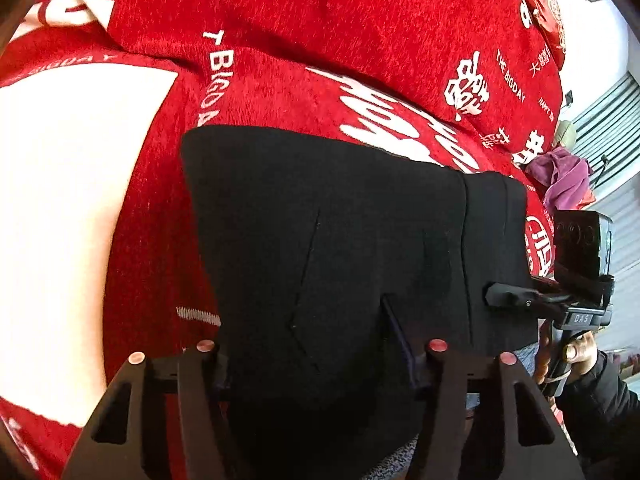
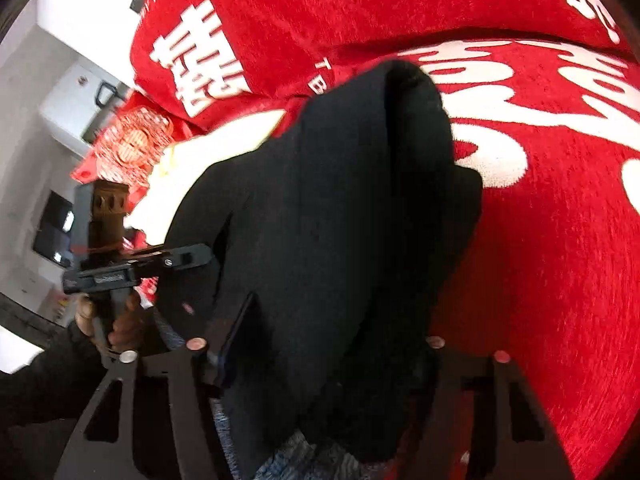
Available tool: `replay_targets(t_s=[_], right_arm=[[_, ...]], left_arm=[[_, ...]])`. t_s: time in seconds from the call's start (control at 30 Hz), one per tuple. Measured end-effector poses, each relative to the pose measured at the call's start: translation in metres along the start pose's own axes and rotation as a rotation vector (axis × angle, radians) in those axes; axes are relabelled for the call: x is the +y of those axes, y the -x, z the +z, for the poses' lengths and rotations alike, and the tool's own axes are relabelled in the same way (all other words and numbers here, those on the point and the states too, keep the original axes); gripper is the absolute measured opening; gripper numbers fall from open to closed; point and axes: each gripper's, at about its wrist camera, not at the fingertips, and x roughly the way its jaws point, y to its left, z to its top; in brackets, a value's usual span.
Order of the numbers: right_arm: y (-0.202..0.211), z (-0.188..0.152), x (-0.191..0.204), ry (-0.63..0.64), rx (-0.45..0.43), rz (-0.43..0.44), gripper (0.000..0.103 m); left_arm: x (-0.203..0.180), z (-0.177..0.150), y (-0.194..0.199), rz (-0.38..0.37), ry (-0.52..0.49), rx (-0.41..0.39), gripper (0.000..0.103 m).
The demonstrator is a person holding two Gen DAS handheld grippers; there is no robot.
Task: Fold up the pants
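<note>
- Left claw (image 1: pixel 320 364) is clenched on the near edge of the black pants (image 1: pixel 332 240).
- Right claw (image 2: pixel 320 364) grasps a bunched fold of them.
- Pants drape over a red blanket (image 1: pixel 320 32) with white lettering.
- Each claw shows in the other's view, gripped by a hand (image 1: pixel 576 356).

A home, most likely a bedroom: a bed spread with a red blanket (image 1: pixel 280 60) printed with white wedding lettering fills the space ahead of each hand-held gripper. Beyond it, to the side, stand white walls, a white cabinet (image 2: pixel 76 96) and some purple cloth (image 1: pixel 560 176).
</note>
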Motion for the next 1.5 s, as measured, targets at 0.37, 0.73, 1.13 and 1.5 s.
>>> replay_targets(t_s=[0.37, 0.73, 1.13, 1.5], right_arm=[[0.033, -0.001, 0.013, 0.003, -0.046, -0.018, 0.049], [0.104, 0.03, -0.01, -0.008, -0.129, -0.091, 0.049], [0.122, 0.084, -0.06, -0.047, -0.108, -0.129, 0.049], [0.099, 0.118, -0.105, -0.09, -0.06, -0.138, 0.049]], left_arm=[[-0.047, 0.01, 0.026, 0.061, -0.05, -0.031, 0.055], [-0.116, 0.058, 0.008, 0.062, -0.063, -0.066, 0.055], [-0.143, 0.111, -0.035, 0.093, -0.033, -0.046, 0.055], [-0.136, 0.151, -0.084, 0.108, -0.004, 0.022, 0.055]])
